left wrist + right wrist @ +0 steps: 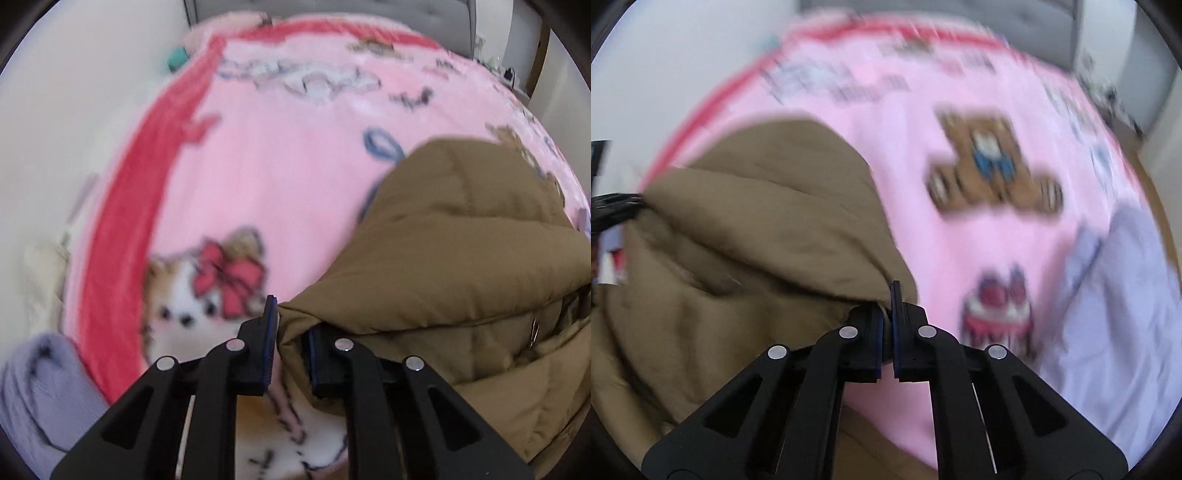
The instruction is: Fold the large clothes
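A brown padded jacket point(461, 240) lies bunched on a pink cartoon-print blanket point(277, 166). In the left wrist view it fills the right side. My left gripper point(291, 317) is at its near-left edge, shut on a fold of the brown fabric; the cloth drapes over and hides its right finger. In the right wrist view the jacket point(757, 221) fills the left side. My right gripper point(886, 302) is shut on the jacket's near-right corner, with a thin bit of cloth pinched between the pads. Both views are blurred.
A lavender garment lies at the blanket's near-left point(37, 387) and near-right point(1115, 314). A grey padded headboard point(332, 11) stands at the far end, a pale wall point(74, 129) on the left. A small teal object point(177, 59) sits by the far-left corner.
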The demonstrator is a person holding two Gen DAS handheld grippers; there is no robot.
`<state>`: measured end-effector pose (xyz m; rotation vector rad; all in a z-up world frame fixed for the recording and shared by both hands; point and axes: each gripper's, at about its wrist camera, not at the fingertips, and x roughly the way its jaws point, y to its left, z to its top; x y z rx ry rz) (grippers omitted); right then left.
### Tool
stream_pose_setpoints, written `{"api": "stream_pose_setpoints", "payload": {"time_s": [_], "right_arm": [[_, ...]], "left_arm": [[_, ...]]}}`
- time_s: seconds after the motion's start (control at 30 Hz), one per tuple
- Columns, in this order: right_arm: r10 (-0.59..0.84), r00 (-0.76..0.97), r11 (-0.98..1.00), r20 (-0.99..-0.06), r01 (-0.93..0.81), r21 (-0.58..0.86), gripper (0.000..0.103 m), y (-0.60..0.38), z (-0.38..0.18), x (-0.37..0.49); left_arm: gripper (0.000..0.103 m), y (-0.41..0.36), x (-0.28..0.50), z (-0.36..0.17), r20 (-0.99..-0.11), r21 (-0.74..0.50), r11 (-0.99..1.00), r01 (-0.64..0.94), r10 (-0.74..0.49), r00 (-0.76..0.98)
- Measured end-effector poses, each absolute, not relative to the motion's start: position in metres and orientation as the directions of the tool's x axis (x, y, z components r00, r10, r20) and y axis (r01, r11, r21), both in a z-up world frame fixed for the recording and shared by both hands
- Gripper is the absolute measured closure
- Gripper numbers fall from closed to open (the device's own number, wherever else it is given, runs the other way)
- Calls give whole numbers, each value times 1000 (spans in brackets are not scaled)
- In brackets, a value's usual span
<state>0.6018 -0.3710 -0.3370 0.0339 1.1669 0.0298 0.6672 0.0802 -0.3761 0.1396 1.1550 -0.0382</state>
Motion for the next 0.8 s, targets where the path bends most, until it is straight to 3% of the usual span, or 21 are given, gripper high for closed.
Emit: {"api": "stream_pose_setpoints", "payload": {"time_s": [0.13, 0.27, 0.37, 0.43, 0.5, 0.6, 0.67, 0.8], "right_arm": [[-32, 328, 999, -944, 28, -24, 100, -361, -365, 608], [-8, 281, 988, -960, 148, 35, 100, -375, -375, 613], [-5, 273, 989, -962, 142, 35, 99, -374, -370, 614], [18, 291, 990, -957, 126, 57, 96, -375, -358, 610], [55, 333, 990, -941, 107, 96, 94, -378, -342, 600], [95, 385, 993, -918, 29, 115, 86, -376, -314, 585], [121, 414, 991, -902, 1, 133, 62, -378, -297, 574], [199, 479, 978, -855, -42, 204, 59, -383, -268, 562]], "left_arm": [[88, 60, 659, -394, -915, 171, 971, 166, 93, 393], [81, 67, 663, -400, -927, 126, 984, 123, 72, 368], [78, 67, 659, -392, -918, 134, 983, 124, 76, 389], [64, 70, 651, -378, -894, 158, 977, 142, 81, 440], [35, 76, 641, -365, -870, 170, 971, 170, 67, 488], [29, 91, 624, -343, -841, 124, 959, 254, -34, 539], [26, 102, 611, -330, -840, 71, 953, 294, -101, 532], [25, 115, 600, -314, -830, 15, 948, 317, -165, 533]]}}
